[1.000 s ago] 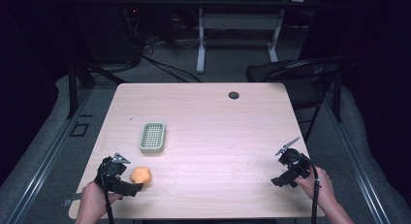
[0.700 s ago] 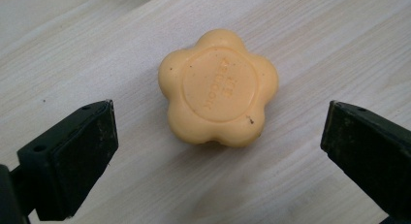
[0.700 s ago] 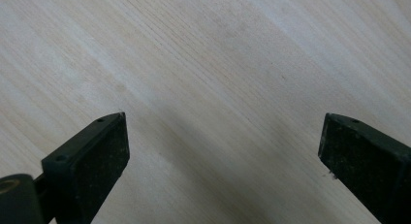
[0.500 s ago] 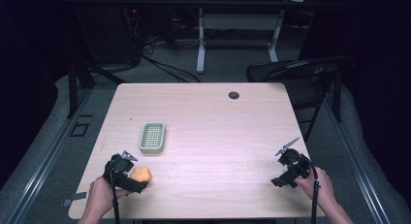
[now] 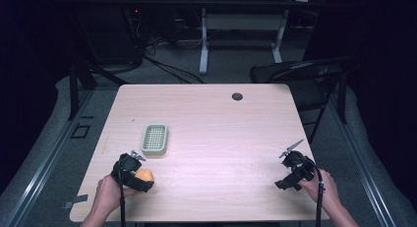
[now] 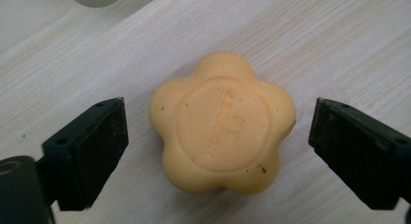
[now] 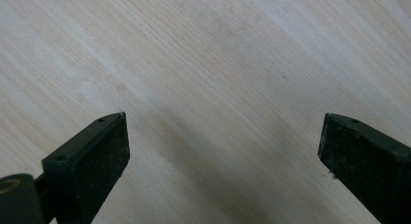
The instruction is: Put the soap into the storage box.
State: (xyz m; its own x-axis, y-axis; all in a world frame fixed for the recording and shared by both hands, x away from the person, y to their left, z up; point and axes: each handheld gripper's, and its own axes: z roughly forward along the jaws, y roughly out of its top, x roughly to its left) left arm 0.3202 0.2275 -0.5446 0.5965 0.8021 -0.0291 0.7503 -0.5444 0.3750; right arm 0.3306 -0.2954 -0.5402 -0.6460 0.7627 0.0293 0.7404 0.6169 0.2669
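An orange flower-shaped soap (image 6: 223,123) lies flat on the light wood table (image 5: 211,119), near its front left corner (image 5: 144,176). My left gripper (image 5: 140,180) is lowered over it with one jaw on each side. Its jaws have just been closing, and a gap still shows between each pad and the soap (image 6: 218,132), so it is open. A pale green slotted soap dish (image 5: 155,139) sits just beyond the soap. My right gripper (image 5: 290,175) rests near the front right edge, open over bare wood (image 7: 220,151).
A small dark round disc (image 5: 237,96) lies near the table's far edge. A black folding chair (image 5: 305,72) stands off the far right corner, and a white desk frame (image 5: 241,45) and cables are on the floor behind.
My left gripper has moved in over the orange soap and sunk lower, so that its jaws now straddle it. The right gripper has stayed put.
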